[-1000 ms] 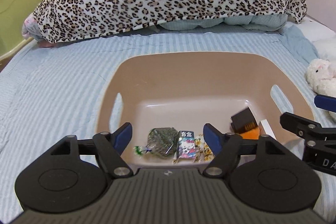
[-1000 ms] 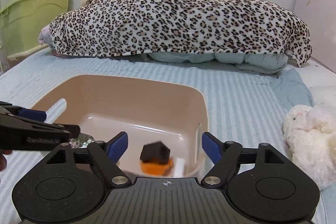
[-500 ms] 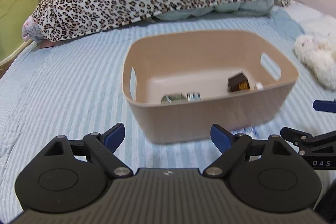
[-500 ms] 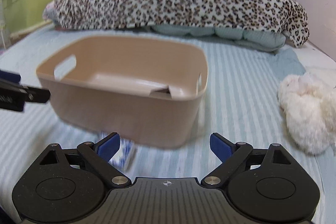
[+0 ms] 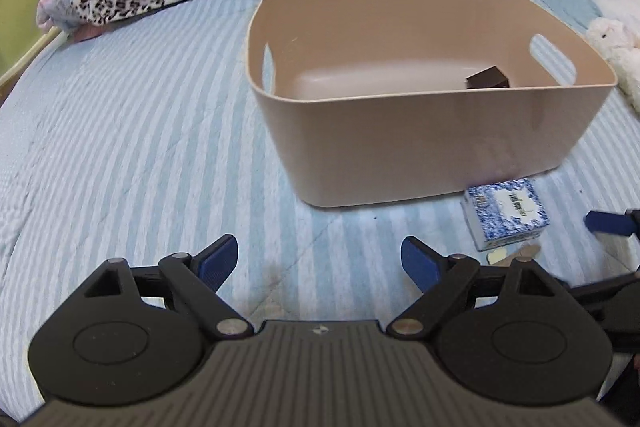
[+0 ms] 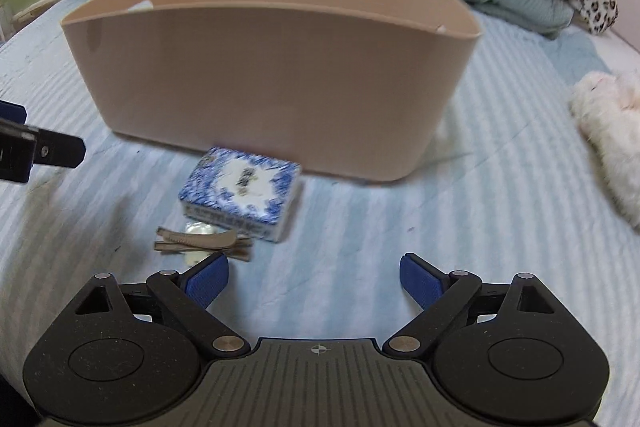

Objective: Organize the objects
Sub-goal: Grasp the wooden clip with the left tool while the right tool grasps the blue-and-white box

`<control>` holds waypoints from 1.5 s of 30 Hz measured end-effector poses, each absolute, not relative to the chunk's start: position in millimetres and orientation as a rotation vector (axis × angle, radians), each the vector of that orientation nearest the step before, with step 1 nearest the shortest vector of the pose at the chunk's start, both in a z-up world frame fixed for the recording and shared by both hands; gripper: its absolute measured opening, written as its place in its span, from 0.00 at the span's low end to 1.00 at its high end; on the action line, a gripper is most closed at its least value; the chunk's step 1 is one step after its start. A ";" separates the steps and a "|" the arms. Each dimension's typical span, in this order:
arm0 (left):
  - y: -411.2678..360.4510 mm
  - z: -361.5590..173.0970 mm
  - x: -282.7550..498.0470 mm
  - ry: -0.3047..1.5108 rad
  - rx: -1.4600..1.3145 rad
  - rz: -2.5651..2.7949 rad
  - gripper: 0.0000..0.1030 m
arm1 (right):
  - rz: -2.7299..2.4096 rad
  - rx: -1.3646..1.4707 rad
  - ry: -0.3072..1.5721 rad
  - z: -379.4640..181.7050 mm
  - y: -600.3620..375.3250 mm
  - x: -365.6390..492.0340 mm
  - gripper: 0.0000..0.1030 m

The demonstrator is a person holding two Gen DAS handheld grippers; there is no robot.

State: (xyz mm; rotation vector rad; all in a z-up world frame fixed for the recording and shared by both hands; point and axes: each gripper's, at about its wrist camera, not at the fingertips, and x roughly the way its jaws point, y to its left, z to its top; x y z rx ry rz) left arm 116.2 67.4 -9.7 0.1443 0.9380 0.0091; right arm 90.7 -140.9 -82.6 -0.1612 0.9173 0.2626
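Now both grippers, left (image 5: 316, 255) and right (image 6: 314, 273), hovering spread apart, gripping nothing, blue-patterned box (image 6: 241, 191) lying just before the beige basket (image 6: 272, 83), hair clip (image 6: 200, 241) beside it.

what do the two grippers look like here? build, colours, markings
Both match: left gripper and right gripper have matte black linkage arms with silver pivot pins, blue fingertip pads, two round black discs, and a ribbed dark grey centre plate bearing a small crosshair mark. No cables or sleeves visible.
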 end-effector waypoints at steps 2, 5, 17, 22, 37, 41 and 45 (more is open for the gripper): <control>70.3 -10.7 118.4 0.945 0.152 0.024 0.87 | 0.271 -0.173 0.914 -85.6 -131.4 90.6 0.91; 75.8 -11.9 119.9 0.951 0.143 0.036 0.86 | 0.258 -0.198 0.881 -84.8 -121.4 89.3 0.91; 83.0 -14.6 122.9 0.982 0.120 0.056 0.86 | 0.187 -0.121 0.904 -80.0 -146.1 94.9 0.91; 84.5 -16.6 122.7 0.991 0.128 0.060 0.86 | 0.215 -0.137 0.876 -85.0 -125.8 91.5 0.91; 60.1 -30.3 118.5 1.059 0.052 -0.078 0.86 | 0.314 -0.159 0.911 -64.5 -137.5 93.4 0.94; 44.3 -42.3 114.6 1.089 0.075 -0.123 0.86 | 0.294 -0.187 0.921 -59.7 -152.8 94.1 0.94; 40.0 -48.8 114.6 1.081 0.033 -0.150 0.86 | 0.297 -0.148 0.924 -59.0 -167.0 97.4 0.94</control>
